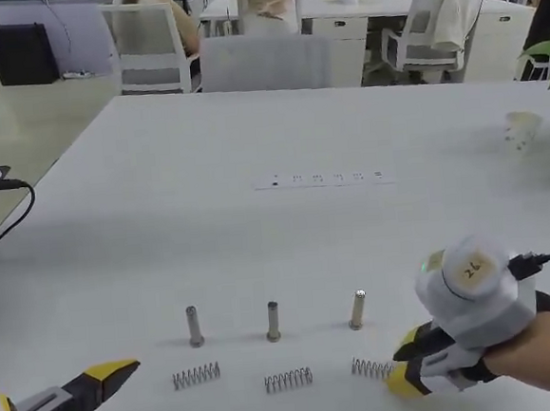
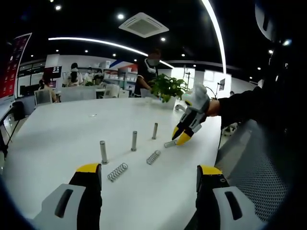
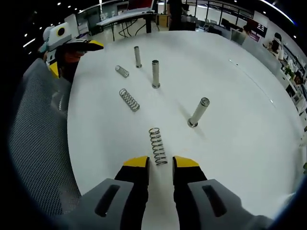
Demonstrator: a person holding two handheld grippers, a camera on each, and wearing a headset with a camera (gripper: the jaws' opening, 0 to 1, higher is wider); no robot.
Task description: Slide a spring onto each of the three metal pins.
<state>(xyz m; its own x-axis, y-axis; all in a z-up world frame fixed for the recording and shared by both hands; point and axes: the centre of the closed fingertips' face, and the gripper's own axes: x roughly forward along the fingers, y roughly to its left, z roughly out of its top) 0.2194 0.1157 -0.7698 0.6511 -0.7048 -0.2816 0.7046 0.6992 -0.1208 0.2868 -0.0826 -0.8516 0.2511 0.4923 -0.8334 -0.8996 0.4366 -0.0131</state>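
saw broad bare white table [image 1: 251,141] behind the three metal pins [image 1: 273,321], which stood upright in a row close to its near edge. found left gripper [image 2: 148,175] with jaws spread wide, short of the left spring [image 2: 117,171]. found right gripper [image 3: 161,163] with jaws narrowly parted, near end of the right spring [image 3: 157,143] between the tips, perhaps untouched. saw middle spring [image 1: 289,380] lying flat before its pin.
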